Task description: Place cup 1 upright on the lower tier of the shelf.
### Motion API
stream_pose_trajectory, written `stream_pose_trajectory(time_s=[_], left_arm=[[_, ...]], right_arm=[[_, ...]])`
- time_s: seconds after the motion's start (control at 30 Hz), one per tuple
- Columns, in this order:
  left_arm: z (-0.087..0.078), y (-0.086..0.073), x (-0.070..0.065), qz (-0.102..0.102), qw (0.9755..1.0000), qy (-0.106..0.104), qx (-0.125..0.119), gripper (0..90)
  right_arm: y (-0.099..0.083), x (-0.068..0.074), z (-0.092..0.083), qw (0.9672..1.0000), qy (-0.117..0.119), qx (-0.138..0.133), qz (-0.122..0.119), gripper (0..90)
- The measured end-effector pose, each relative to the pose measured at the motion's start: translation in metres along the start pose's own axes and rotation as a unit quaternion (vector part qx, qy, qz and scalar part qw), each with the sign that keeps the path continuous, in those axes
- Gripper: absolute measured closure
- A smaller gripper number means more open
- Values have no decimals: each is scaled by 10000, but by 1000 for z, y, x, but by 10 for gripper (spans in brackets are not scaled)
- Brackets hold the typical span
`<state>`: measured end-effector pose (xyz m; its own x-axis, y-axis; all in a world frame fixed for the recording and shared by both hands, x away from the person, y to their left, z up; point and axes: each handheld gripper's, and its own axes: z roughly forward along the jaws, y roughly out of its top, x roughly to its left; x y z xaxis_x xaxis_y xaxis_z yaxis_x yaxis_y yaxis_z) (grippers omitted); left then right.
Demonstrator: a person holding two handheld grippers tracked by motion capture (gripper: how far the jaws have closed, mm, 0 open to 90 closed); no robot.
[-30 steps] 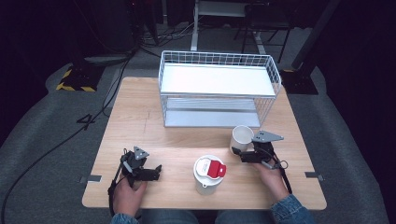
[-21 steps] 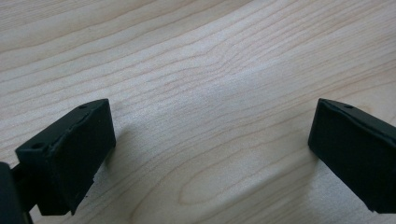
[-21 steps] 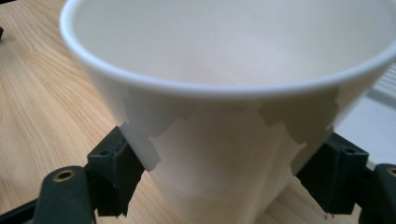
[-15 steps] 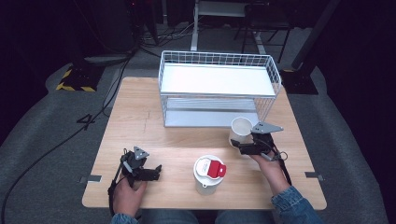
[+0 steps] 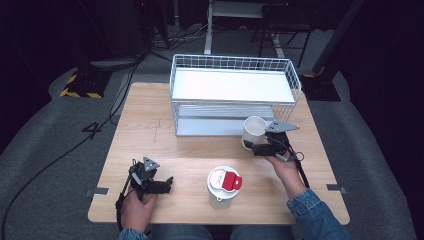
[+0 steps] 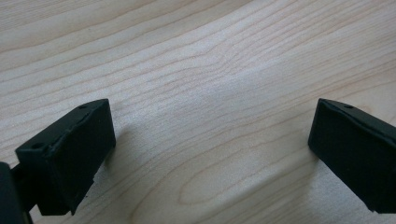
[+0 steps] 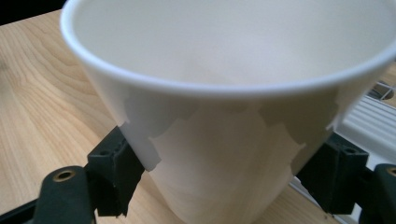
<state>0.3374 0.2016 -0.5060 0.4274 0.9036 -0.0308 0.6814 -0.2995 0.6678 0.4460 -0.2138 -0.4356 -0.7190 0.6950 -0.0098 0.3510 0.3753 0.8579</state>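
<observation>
Right tool (image 5: 251, 148) clamps the smooth white tapered cup (image 5: 253, 131); left tool (image 5: 169, 184) gapes over grained wood.

Wooden table (image 5: 150, 130) bears a wire rack (image 5: 235, 95) and, seemingly, a lidded cup (image 5: 223, 187).

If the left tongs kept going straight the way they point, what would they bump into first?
Probably the wooden table. The left tongs stand open with bare wood between and ahead of them. From above, the left tongs point toward the red-lidded white jar, which might come next.
</observation>
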Motion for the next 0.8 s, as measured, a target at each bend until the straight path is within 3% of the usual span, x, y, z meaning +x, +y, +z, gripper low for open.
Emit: stream_pose_trajectory(time_s=[0.17,0.3,0.8], left_arm=[[0,0,0,0,10000,1,0,12],[0,0,0,0,10000,0,0,12],[0,0,0,2,10000,0,1,12]], right_arm=[[2,-5,9,9999,-7,-64,119,234],[7,-9,16,9996,-140,-157,173,234],[13,-13,39,9985,-378,-337,203,234]])
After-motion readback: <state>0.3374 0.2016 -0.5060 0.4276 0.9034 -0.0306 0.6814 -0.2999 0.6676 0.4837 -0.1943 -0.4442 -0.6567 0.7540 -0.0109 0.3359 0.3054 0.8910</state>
